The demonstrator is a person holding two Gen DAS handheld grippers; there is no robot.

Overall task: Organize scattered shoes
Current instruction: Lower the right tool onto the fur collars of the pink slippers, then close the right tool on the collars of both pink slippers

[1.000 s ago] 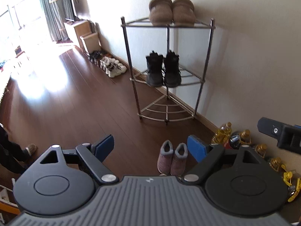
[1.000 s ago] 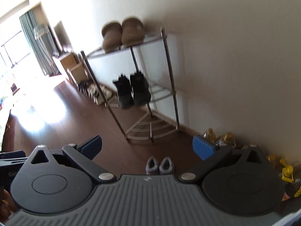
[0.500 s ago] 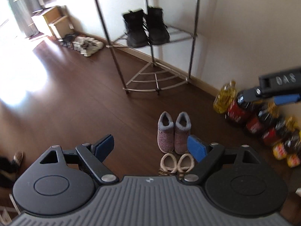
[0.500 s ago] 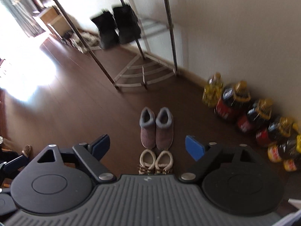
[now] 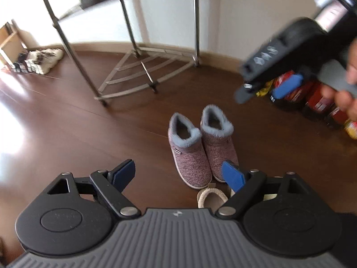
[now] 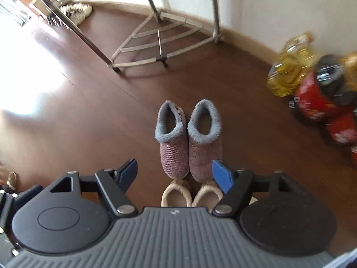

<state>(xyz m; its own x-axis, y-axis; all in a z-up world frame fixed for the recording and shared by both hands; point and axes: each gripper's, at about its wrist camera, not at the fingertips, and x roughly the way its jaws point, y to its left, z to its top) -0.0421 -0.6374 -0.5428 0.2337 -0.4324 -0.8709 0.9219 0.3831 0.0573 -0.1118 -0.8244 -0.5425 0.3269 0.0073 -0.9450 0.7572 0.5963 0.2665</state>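
Two pairs of slippers lie on the dark wooden floor point(image 6: 67, 120), toe to toe, in front of a metal corner rack point(image 6: 160, 42). At far left, against the wall, a pale sneaker point(image 6: 78, 11) rests on the floor. Next comes the rack, its lowest shelf bare in both wrist views. Just in front of it stand the mauve knitted slippers point(image 6: 189, 143), side by side and touching, grey fleece collars toward the rack; the cream slippers point(image 6: 191, 196) lie directly below them in the right wrist view, partly hidden by the gripper body. To the right, along the wall, stand bottles of yellow oil point(image 6: 290, 69) and red-labelled dark bottles point(image 6: 316, 98), blurred.

Left gripper point(image 5: 178, 174): its fingers point(image 5: 232, 175) stand wide apart, released, nothing between the pads; it hangs above the floor to the left of the mauve pair. Right gripper point(image 6: 176, 172): its fingers point(image 6: 219, 174) have just been narrowing yet remain apart, released, above the toes of the mauve slippers without contact. In the left wrist view the right gripper appears at upper right, carried by a hand point(image 5: 348, 89).
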